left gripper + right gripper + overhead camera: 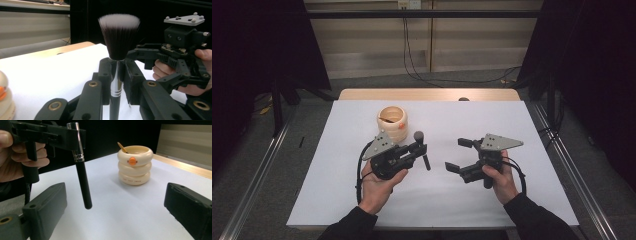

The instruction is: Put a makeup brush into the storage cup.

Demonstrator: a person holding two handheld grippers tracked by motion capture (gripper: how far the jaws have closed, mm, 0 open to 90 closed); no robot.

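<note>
My left gripper [420,148] is shut on a makeup brush [422,150], gripping its silver ferrule [115,80]. The dark bristle head [119,35] points up and the black handle [83,186] hangs free above the white tabletop. A cream ringed pot [392,121] with an orange spot [132,160] stands behind the left gripper, a thin stick leaning inside it. My right gripper [460,154] is open at the right, jaws wide apart and turned toward the brush, nothing between them. In the left gripper view the right gripper [150,71] faces the brush from close by.
A white sheet [512,200] covers the table, with a strip of wood [427,94] bare at the far edge. Metal rails [257,170] run along both sides on the floor. Cables [422,75] lie on the floor beyond the table.
</note>
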